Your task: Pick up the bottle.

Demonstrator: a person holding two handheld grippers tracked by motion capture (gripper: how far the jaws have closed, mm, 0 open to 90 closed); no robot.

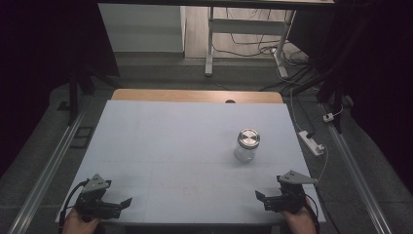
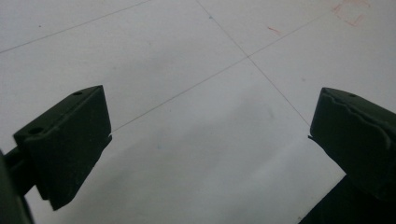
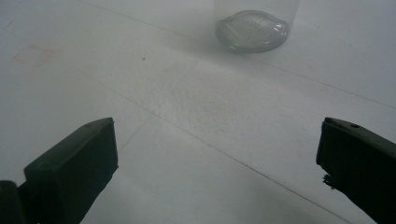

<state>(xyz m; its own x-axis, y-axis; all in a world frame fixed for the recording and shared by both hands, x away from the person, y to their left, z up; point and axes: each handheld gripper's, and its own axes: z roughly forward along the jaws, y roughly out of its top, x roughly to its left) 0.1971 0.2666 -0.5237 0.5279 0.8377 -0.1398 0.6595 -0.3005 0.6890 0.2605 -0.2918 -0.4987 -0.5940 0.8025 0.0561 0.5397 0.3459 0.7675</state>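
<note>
A clear glass jar (image 1: 246, 145) with a silver metal lid stands upright on the white table (image 1: 170, 146), right of centre. Its base (image 3: 252, 30) appears at the top of the right gripper view, well ahead of the jaws. My left gripper (image 1: 127, 201) rests at the table's front left corner, held by a hand, open with nothing between its jaws (image 2: 210, 140). At the front right corner my right gripper (image 1: 259, 196) is open too, pointing inward, with bare table between its jaws (image 3: 217, 154).
A wooden strip (image 1: 195, 96) runs along the table's far edge. A white power strip (image 1: 311, 142) and cables lie on the floor to the right. Metal rails flank the table, and a desk frame (image 1: 243, 34) stands behind.
</note>
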